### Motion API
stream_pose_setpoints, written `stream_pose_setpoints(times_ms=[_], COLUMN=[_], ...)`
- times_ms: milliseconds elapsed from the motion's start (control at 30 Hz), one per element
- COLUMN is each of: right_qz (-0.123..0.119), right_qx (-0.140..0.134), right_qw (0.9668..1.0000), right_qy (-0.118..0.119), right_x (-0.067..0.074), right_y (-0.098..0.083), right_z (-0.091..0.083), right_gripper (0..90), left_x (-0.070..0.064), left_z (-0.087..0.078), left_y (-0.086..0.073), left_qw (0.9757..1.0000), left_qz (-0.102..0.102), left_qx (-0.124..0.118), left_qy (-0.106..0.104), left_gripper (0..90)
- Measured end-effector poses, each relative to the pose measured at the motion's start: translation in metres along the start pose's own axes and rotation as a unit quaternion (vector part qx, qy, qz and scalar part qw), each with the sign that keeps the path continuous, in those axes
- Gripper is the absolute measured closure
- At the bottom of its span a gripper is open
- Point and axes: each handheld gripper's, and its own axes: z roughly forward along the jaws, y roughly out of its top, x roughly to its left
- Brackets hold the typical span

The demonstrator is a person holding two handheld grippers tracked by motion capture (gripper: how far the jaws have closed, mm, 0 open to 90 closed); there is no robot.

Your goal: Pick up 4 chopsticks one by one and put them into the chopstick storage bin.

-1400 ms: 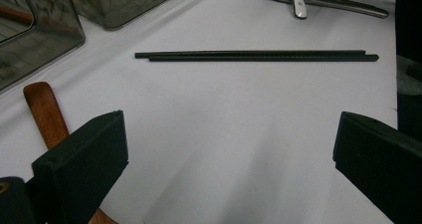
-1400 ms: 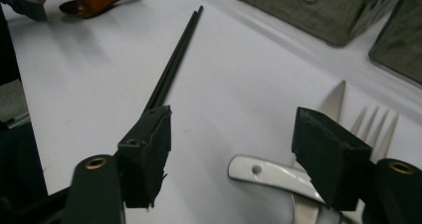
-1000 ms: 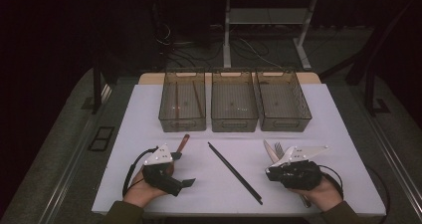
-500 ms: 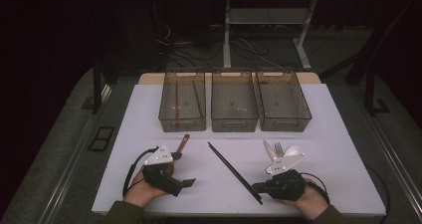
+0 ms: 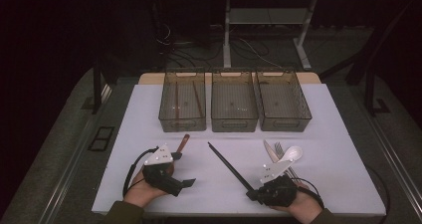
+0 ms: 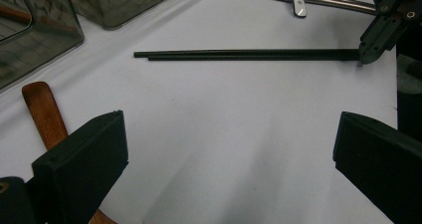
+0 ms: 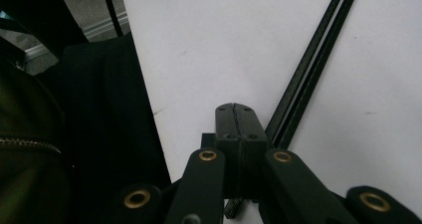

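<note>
Black chopsticks (image 5: pixel 230 166): pair lying on white table (image 5: pixel 338 134); right gripper (image 5: pixel 253 194), moved from cutlery to their near end, jaws just closed beside them, nothing gripped; left gripper (image 5: pixel 188 183) gaping, idle.

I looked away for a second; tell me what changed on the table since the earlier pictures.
The right hand-held gripper slid left, away from the cutlery, to the near end of the black chopsticks. Its jaws have just closed pad to pad; the chopsticks lie beside them, not between. The left hand-held gripper kept its place, open. Chopsticks, cutlery, wooden handle and bins did not move.
</note>
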Motion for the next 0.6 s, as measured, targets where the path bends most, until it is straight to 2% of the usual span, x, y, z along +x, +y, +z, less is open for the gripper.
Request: stream_pose_setpoints(times_ms=[367, 600], right_qz=[-0.001, 0.003], right_qx=[0.013, 0.015], right_qw=[0.9998, 0.9993], right_qy=[-0.018, -0.035], right_x=[-0.0003, -0.0062], right_y=[-0.0016, -0.0040], right_z=[-0.0015, -0.0053], right_gripper=[90.0, 90.0], left_x=[0.0003, -0.0003], left_z=[-0.0006, -0.0004], left_y=[0.0000, 0.0000], left_qw=[1.0000, 1.0000], left_qz=[0.000, -0.001], left_qx=[-0.001, -0.001], left_qy=[0.001, 0.000], left_gripper=[0.4, 0.4])
